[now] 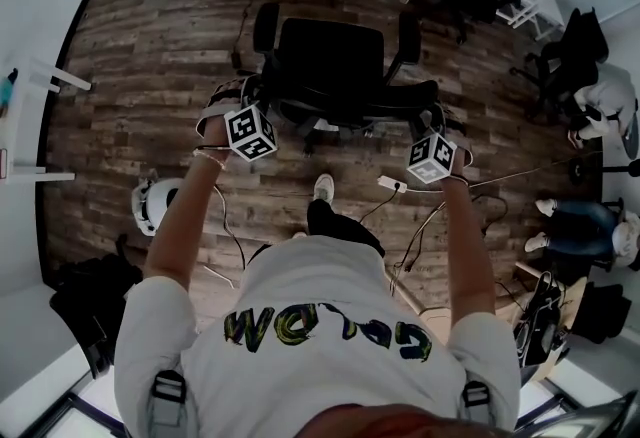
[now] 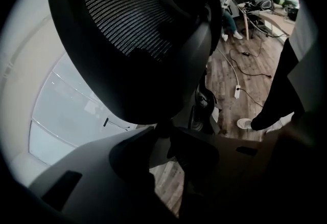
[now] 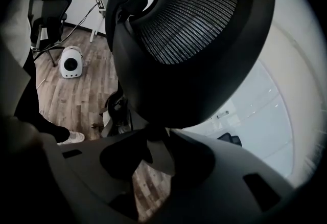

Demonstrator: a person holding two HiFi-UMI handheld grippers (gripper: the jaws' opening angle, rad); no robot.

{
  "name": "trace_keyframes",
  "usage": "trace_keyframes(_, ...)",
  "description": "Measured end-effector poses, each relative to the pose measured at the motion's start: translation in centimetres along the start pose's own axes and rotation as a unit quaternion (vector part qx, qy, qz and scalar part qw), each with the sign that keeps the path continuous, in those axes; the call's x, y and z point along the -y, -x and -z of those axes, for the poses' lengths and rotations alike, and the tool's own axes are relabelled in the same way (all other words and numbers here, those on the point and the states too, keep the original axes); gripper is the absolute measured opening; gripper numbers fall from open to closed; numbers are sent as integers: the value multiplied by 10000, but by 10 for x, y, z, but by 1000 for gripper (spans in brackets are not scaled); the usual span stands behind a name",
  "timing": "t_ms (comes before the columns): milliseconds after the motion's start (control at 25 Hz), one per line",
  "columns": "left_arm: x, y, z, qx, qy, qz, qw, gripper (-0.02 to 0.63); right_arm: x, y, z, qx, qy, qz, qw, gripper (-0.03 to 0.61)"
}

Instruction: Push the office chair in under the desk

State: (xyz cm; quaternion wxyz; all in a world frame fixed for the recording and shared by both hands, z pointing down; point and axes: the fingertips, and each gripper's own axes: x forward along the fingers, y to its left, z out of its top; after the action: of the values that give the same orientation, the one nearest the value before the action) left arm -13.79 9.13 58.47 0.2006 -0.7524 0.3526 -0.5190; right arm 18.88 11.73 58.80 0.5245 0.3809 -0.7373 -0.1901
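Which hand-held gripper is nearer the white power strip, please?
Right. The right hand-held gripper grips the office chair just beyond the white power strip; the left hand-held gripper is farther left.

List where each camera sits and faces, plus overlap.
Head view: on the person's head, looking steeply down at the chair and floor; shirt, both arms, left gripper and right gripper show.
Left gripper view: on the left gripper, facing across the chair's mesh back; own fingers show, on its rim.
Right gripper view: mirrored, from the opposite rim; own fingers show.
Shared: the chair; each gripper view also sees the other gripper.
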Motion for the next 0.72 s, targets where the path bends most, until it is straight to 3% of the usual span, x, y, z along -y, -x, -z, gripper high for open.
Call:
trace_keyframes(200, -27, -37, -12, -242, -69, -39, 9997, 103, 36, -36, 3, 1, 65, -58, 10000, 146)
trace_keyframes(720, -104, -129, -34, -346, 100, -229, 9991, 97, 122, -128, 3, 35, 174, -62, 9998, 144)
